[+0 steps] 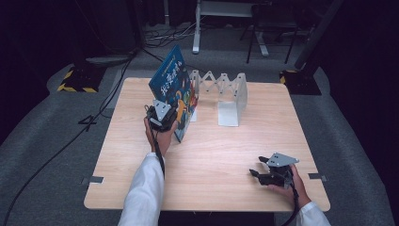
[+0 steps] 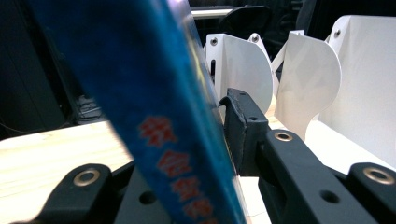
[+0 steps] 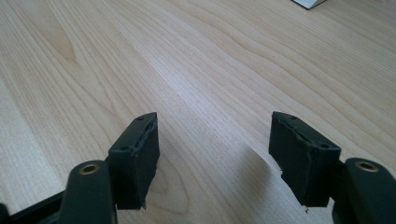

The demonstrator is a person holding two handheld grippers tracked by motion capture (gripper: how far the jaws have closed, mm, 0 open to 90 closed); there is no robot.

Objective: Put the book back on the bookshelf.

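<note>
Near right corner of the bench [image 1: 211, 160]: right hand-held gripper [image 1: 256, 174] resting low over the bare wood in a person's hand, jaws spread with nothing between them, tips directed toward the left; in the right gripper view, both black pads [image 3: 140, 154] apart above pale wood grain, a white corner at the far top edge. Near left: white sleeve [image 1: 143, 193] reaching forward from the bottom edge to the left hand-held gripper [image 1: 176, 115], topped by a grey three-cornered plate [image 1: 162, 109]. Left of centre on the bench: blue book [image 1: 175, 87], standing on its lower edge and tilted, top leaning away to the far left, cover with bright lettering and pictures facing right and near. Book between the jaws of the left hand-held gripper near its lower near corner; in the left gripper view, blue spine with red characters [image 2: 154, 116] crossing the frame diagonally, the right jaw pad [image 2: 243, 126] just beside the cover, contact of the pads with the book not to be told, no earlier picture for comparison. Just right of and beyond the book: white expandable book rack [image 1: 221, 92], zigzag lattice at the far side, upright end plates and curved dividers [image 2: 306, 79] close to the book's far edge. Beyond the bench: grey floor, black cables, dark stands.
</note>
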